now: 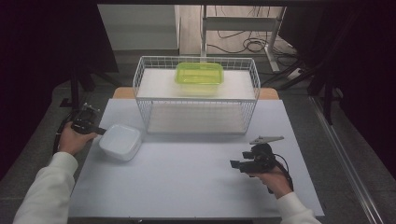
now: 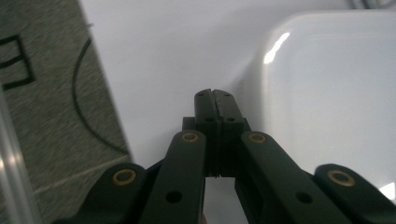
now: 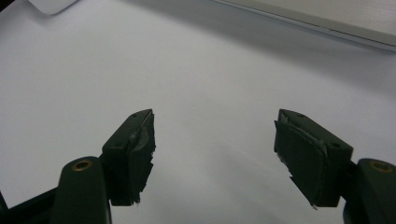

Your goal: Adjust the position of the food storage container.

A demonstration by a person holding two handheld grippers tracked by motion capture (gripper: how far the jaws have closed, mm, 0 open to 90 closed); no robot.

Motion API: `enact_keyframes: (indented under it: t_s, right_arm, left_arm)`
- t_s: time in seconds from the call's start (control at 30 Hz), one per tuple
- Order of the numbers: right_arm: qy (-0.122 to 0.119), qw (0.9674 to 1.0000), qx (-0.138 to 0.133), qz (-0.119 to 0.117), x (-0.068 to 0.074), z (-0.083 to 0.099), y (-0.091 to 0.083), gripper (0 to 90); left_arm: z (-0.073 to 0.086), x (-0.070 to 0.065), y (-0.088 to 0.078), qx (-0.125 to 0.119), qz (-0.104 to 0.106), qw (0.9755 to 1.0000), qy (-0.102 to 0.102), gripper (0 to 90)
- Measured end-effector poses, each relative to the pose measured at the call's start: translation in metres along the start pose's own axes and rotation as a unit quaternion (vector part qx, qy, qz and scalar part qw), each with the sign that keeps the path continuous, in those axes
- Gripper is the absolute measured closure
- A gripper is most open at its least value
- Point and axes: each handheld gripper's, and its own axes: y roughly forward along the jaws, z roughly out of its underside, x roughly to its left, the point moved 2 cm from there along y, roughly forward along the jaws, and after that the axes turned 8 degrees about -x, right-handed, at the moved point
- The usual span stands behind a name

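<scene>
A white lidded container [image 1: 120,141] lies on the white table [image 1: 187,182] at the left. My left gripper [image 1: 101,131] is at its left edge, and in the left gripper view its jaws [image 2: 215,94] are pressed together with nothing between them; the container [image 2: 327,93] lies just to their right. My right gripper [image 1: 235,164] hovers low over the table at the front right, open, with bare table between its fingers [image 3: 215,115]. A green-lidded container [image 1: 199,74] sits inside the white wire basket [image 1: 144,109] at the back.
The wire basket spans the back middle of the table. In the right gripper view, the white container's corner [image 3: 51,4] lies far left and the basket's base edge [image 3: 327,21] far right. A desk frame and cables [image 1: 247,44] stand beyond the table.
</scene>
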Motion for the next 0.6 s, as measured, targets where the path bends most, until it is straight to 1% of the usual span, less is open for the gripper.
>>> enact_keyframes:
  t_s: [0.03, 0.1, 0.2, 0.27, 0.3, 0.4, 0.47, 0.53, 0.57, 0.6]
  right_arm:
    - [0.0, 1.0, 0.0, 0.001, 0.0, 0.0, 0.0, 28.8]
    - [0.0, 1.0, 0.001, 0.002, 0.0, 0.0, 0.0, 28.8]
    - [0.001, 1.0, 0.003, 0.001, 0.0, 0.0, 0.001, 28.8]
    - [0.0, 1.0, 0.002, 0.002, 0.001, 0.001, 0.001, 28.7]
    - [-0.001, 1.0, 0.002, 0.002, 0.001, 0.001, 0.002, 28.8]
    - [0.0, 1.0, 0.002, 0.003, 0.002, 0.0, 0.002, 28.7]
    - [-0.001, 1.0, 0.002, 0.001, 0.003, 0.0, 0.002, 28.7]
    - [-0.003, 1.0, 0.002, 0.0, 0.004, -0.001, 0.002, 28.8]
    - [-0.003, 1.0, 0.002, 0.0, 0.005, -0.001, 0.002, 28.8]
    - [-0.005, 1.0, 0.001, -0.001, 0.005, -0.001, 0.002, 28.8]
  left_arm:
    - [0.001, -0.001, 0.001, -0.001, -0.001, 1.0, 0.003, 89.8]
    - [0.003, -0.002, 0.001, -0.006, 0.012, 0.9999, -0.002, 89.9]
    - [0.006, -0.005, 0.001, -0.011, 0.025, 0.9996, -0.001, 89.9]
    - [0.009, -0.012, 0.0, -0.016, 0.033, 0.9993, 0.005, 89.8]
    - [0.011, -0.018, 0.0, -0.017, 0.037, 0.9991, 0.011, 89.9]
    - [0.014, -0.029, 0.0, -0.018, 0.044, 0.9986, 0.022, 89.8]
    - [0.016, -0.037, 0.0, -0.02, 0.048, 0.9984, 0.023, 89.8]
    - [0.018, -0.045, 0.0, -0.022, 0.053, 0.9979, 0.029, 89.8]
    - [0.019, -0.048, -0.001, -0.02, 0.055, 0.9977, 0.036, 89.8]
    - [0.02, -0.051, 0.0, -0.023, 0.055, 0.9977, 0.034, 89.8]
